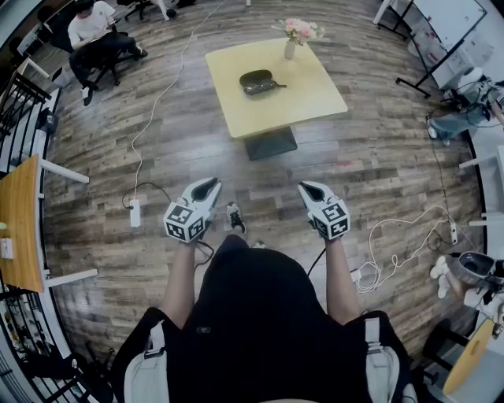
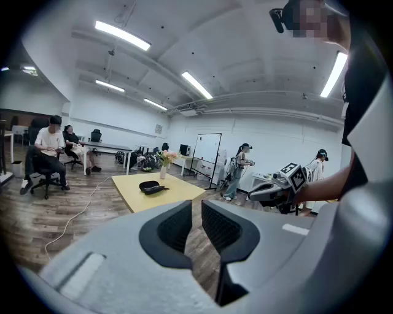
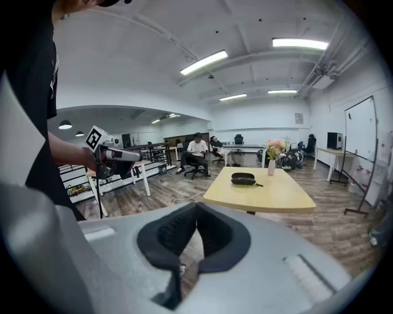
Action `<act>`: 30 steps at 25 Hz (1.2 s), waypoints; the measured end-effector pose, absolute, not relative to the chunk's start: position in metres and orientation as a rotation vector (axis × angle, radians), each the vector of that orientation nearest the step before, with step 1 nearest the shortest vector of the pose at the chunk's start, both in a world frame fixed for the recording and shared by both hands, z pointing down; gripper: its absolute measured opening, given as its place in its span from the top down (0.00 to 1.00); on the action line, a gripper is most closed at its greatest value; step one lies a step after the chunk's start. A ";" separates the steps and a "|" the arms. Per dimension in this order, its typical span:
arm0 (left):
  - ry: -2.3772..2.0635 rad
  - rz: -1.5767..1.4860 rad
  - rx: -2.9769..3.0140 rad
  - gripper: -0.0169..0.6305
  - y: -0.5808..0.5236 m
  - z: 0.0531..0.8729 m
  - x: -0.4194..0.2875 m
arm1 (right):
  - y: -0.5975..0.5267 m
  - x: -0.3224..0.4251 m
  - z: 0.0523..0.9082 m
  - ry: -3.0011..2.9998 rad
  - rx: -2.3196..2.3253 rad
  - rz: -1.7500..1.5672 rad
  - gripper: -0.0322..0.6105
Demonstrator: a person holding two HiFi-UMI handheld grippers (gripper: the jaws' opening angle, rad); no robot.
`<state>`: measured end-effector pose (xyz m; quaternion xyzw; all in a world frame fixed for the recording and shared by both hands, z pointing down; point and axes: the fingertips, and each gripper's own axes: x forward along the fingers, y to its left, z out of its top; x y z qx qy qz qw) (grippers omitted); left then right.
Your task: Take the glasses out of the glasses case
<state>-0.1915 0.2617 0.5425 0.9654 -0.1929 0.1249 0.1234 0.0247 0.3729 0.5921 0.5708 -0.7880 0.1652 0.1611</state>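
Note:
A dark glasses case (image 1: 258, 81) lies closed on a square yellow table (image 1: 303, 98) well ahead of me, with something thin and dark sticking out on its right. The case (image 2: 150, 186) shows small in the left gripper view, and the case (image 3: 243, 178) likewise in the right gripper view. My left gripper (image 1: 203, 191) and right gripper (image 1: 311, 191) hang over the wooden floor, far short of the table. The left gripper (image 2: 196, 211) has its jaws together but for a thin slit, holding nothing. The right gripper (image 3: 196, 211) is shut and empty.
A vase of pink flowers (image 1: 293, 35) stands at the table's far edge. A white cable and power strip (image 1: 134, 212) lie on the floor to my left. A seated person (image 1: 94, 35) is at the far left, a wooden table (image 1: 20, 220) at the left, a whiteboard (image 1: 449, 20) at the far right.

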 end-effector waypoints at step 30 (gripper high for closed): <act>-0.447 0.376 2.756 0.88 0.129 0.567 -0.156 | 0.245 0.053 0.601 -2.156 1.668 0.526 0.95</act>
